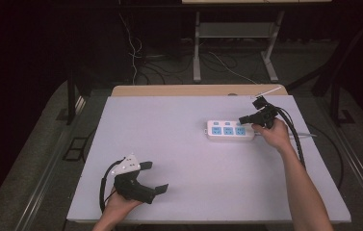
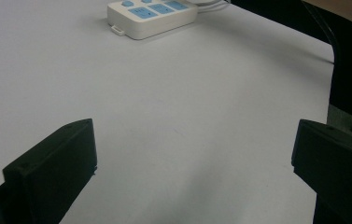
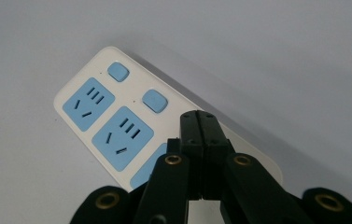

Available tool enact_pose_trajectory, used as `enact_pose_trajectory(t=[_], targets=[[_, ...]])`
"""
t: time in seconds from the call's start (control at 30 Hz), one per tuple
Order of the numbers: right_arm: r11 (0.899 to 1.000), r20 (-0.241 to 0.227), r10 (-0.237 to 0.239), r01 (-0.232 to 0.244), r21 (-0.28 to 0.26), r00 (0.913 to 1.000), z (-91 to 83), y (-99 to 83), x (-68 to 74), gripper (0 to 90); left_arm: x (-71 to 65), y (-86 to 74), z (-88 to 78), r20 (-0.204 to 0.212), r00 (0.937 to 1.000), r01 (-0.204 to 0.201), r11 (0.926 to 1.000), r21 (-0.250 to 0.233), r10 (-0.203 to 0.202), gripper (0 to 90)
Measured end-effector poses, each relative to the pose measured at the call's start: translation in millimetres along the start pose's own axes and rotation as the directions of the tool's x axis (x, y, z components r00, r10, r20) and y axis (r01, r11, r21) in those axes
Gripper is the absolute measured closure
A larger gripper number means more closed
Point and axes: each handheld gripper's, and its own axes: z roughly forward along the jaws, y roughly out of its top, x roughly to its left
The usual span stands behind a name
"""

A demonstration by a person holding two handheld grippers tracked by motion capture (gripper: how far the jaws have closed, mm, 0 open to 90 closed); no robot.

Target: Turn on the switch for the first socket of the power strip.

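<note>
A white power strip (image 1: pixel 230 130) with three blue sockets and blue buttons lies at the table's right middle; it also appears at the top of the left gripper view (image 2: pixel 151 15) and large in the right gripper view (image 3: pixel 117 121). My right gripper (image 1: pixel 242 119) hovers over the strip's right end, its jaws pressed together with nothing between them; in its own view the tips (image 3: pixel 198 119) sit above the third socket, near the third button's place. My left gripper (image 1: pixel 154 177) rests near the table's front left, jaws wide apart and holding nothing; its fingers (image 2: pixel 57 158) frame bare table.
The strip's white cord (image 1: pixel 304 135) runs off to the right. The white table (image 1: pixel 169 144) has a wooden strip (image 1: pixel 188 90) along its far edge. Cables (image 1: pixel 140 53) and a metal stand (image 1: pixel 237 33) lie on the dark floor beyond.
</note>
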Motion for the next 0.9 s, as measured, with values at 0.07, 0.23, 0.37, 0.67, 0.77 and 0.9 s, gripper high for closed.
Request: enact_pose_trajectory(t=[0.07,0.23,0.37,0.67,0.77,0.9], targets=[[1.0,-0.001,0.007,-0.007,-0.007,1.0,3.9,-0.3,-1.1,89.5,0.0,0.0,-0.2,-0.001,1.0,0.002,1.0,-0.002,-0.002,0.0],[1.0,0.004,0.017,-0.017,-0.009,0.9999,9.0,-1.0,-2.2,89.5,0.4,-0.1,-0.6,-0.001,1.0,0.0,1.0,-0.001,0.0,0.0],[0.999,-0.012,0.04,-0.04,-0.026,0.9991,9.7,-2.6,-4.4,89.5,0.3,-0.1,-0.4,0.0,1.0,0.0,1.0,-0.001,0.0,0.0],[0.999,-0.009,0.03,-0.03,-0.043,0.9995,11.1,-5.9,-4.5,89.8,-0.4,-0.1,0.4,0.003,1.0,-0.008,1.0,0.005,0.008,0.0],[0.998,-0.006,0.03,-0.03,-0.054,0.9995,11.4,-7.9,-4.2,89.9,-0.9,-0.3,0.7,0.003,1.0,-0.006,1.0,0.005,0.006,0.0],[0.997,-0.005,0.033,-0.034,-0.065,0.9994,11.6,-9.7,-4.2,89.9,-0.8,-0.3,0.3,0.002,1.0,-0.006,1.0,0.006,0.006,0.0]])
